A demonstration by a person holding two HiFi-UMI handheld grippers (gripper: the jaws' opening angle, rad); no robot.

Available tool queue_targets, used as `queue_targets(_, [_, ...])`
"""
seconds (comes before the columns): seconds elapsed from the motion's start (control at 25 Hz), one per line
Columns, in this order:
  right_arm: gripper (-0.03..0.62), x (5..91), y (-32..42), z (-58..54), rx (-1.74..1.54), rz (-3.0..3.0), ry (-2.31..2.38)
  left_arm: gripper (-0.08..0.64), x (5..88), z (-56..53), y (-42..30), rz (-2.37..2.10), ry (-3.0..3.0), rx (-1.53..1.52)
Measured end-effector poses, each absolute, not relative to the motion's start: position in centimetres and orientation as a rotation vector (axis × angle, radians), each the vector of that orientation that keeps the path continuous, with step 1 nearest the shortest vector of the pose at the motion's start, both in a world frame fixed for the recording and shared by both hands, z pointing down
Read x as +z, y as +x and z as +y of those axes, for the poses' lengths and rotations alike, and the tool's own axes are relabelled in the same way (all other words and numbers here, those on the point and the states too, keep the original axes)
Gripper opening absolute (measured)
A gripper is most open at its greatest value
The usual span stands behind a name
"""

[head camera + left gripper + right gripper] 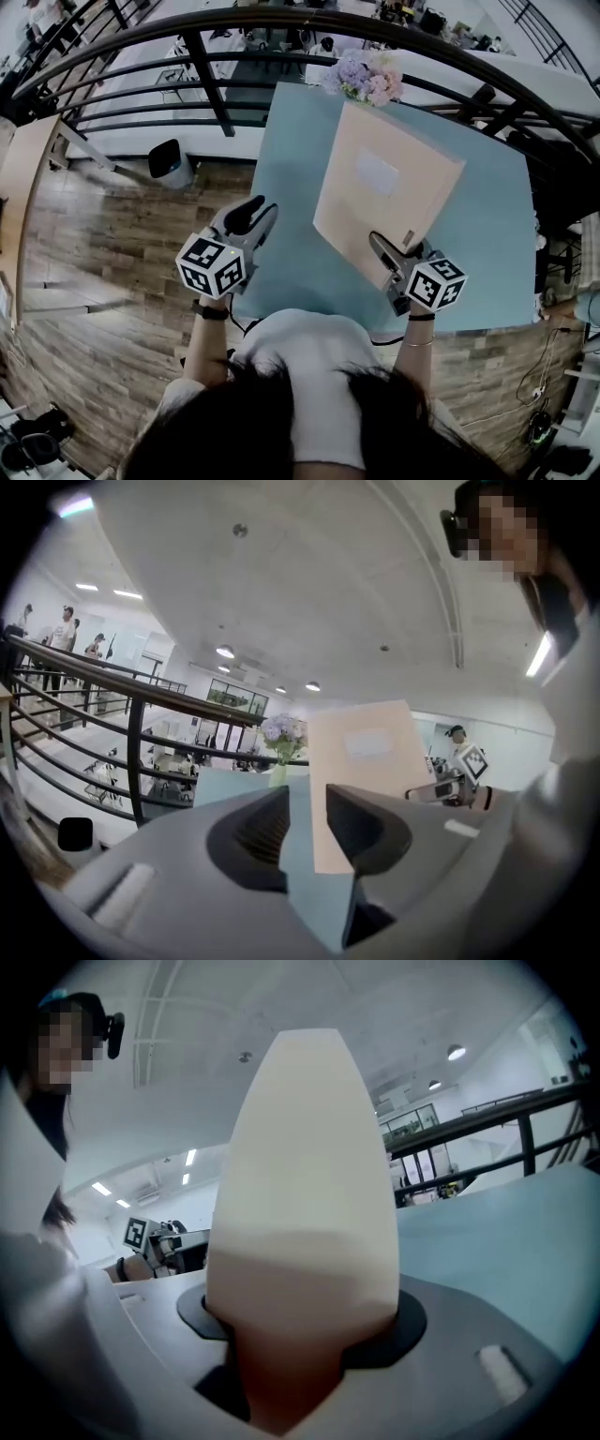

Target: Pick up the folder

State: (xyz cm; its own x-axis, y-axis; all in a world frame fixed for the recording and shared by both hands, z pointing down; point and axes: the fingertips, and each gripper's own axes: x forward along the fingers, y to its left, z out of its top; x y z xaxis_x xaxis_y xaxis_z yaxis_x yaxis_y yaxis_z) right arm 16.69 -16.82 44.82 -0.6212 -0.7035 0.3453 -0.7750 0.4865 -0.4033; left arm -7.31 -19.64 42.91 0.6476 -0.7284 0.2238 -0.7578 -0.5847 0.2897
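Observation:
A beige folder (384, 187) with a pale label is tilted up off the light blue table (281, 187), its near corner raised. My right gripper (380, 246) is shut on that corner. In the right gripper view the folder (300, 1194) rises from between the jaws of this gripper (300, 1326) and fills the middle. My left gripper (255, 214) hovers over the table's left edge, apart from the folder. In the left gripper view its jaws (307, 808) stand a little apart; only the table and the far folder (366, 761) show through the gap.
A vase of pale flowers (366, 77) stands at the table's far edge, just beyond the folder. A dark metal railing (216, 84) runs behind the table. A dark bin (171, 161) sits on the wooden floor to the left.

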Motion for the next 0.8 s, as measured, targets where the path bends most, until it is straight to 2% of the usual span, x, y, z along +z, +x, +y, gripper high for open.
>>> queue_targets(0.48, [0.273,42.2,18.1,-16.4,0.36,-2.42,1.654,0.103,43.2,-19.5,-4.2,-1.277,2.583,0.165])
queue_targets(0.64, [0.272,41.8,18.3,-15.8,0.291,-2.381,1.731,0.059,43.1,-19.4,-4.0,-1.347,2.579,0.14])
queue_targets(0.8, [0.268,41.8,18.0,-15.5,0.297,-2.383,1.784,0.057,43.5,-19.6,-4.3,-1.409,2.574,0.139])
